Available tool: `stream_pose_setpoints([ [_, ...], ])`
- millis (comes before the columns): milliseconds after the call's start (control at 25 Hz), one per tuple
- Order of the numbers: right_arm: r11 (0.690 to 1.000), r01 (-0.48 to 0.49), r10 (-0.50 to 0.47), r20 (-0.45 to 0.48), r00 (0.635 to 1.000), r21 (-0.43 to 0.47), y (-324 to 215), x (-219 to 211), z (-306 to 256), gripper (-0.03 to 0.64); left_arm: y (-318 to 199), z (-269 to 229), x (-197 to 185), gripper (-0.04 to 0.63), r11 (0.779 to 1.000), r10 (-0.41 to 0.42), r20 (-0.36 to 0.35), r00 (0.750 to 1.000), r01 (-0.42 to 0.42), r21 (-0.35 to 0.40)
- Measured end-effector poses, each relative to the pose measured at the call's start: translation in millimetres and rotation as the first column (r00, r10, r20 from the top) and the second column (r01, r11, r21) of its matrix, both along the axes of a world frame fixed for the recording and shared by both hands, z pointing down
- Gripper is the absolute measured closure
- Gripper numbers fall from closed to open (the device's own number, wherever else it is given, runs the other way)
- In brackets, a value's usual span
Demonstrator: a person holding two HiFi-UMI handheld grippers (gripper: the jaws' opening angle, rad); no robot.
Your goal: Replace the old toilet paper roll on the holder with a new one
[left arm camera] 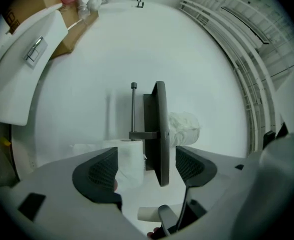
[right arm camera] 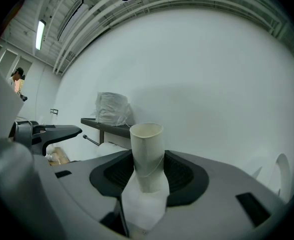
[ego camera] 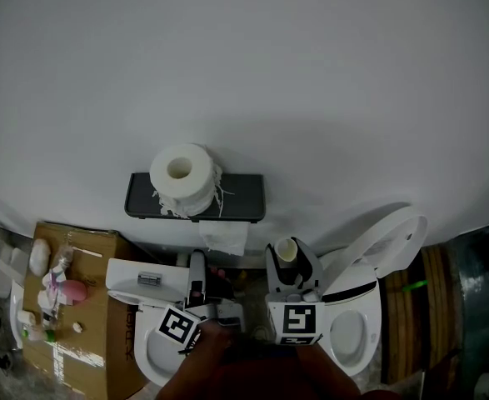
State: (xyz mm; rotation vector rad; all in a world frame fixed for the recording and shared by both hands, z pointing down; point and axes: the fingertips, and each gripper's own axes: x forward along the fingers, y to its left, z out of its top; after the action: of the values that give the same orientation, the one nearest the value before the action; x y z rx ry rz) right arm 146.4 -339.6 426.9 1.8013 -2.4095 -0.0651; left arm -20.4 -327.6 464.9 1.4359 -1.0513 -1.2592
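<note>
Old tube [right arm camera: 147,146] is pinched by jaws of the right gripper [right arm camera: 148,176], off the holder [ego camera: 244,194]; those of the left gripper [left arm camera: 147,168] are spread, empty, for the new roll [ego camera: 182,177].

No readable text or numbers, dark print on cardboard box [ego camera: 102,323] too small to make out

Items [ego camera: 57,290] on cardboard box [ego camera: 102,261] too small to ID; person's arms [ego camera: 252,373] cut off btm.
</note>
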Motion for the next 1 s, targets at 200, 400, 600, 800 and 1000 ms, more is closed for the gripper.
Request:
stream_pose_setpoints([
  [200,1.000,0.004,-0.003,0.014,1.000,-0.024,3.7,-3.6,4.8,0.422,8.6,-19.2,3.6,0.498,0.997,0.035,0.018,0.999,-0.036,0.071],
  [400,0.999,0.006,-0.005,0.032,0.999,-0.036,6.0,-5.9,6.0,0.422,7.8,-23.8,8.1,0.578,0.996,0.075,0.176,0.982,-0.081,0.032],
  [600,1.000,0.010,-0.008,0.063,0.998,-0.029,6.7,-7.8,2.1,0.422,4.1,-49.3,15.4,0.578,0.997,0.003,0.787,0.617,-0.066,0.048],
  [800,0.999,0.019,-0.016,0.085,0.996,-0.038,9.1,-14.3,-2.9,0.422,4.6,-73.4,21.7,0.580,0.976,-0.216,0.976,-0.005,-0.021,0.216],
  [1000,0.999,0.043,-0.040,0.093,0.995,-0.028,8.9,-21.4,-6.2,0.422,3.9,-68.4,28.2,0.578,0.982,-0.190,0.980,-0.058,-0.034,0.188],
])
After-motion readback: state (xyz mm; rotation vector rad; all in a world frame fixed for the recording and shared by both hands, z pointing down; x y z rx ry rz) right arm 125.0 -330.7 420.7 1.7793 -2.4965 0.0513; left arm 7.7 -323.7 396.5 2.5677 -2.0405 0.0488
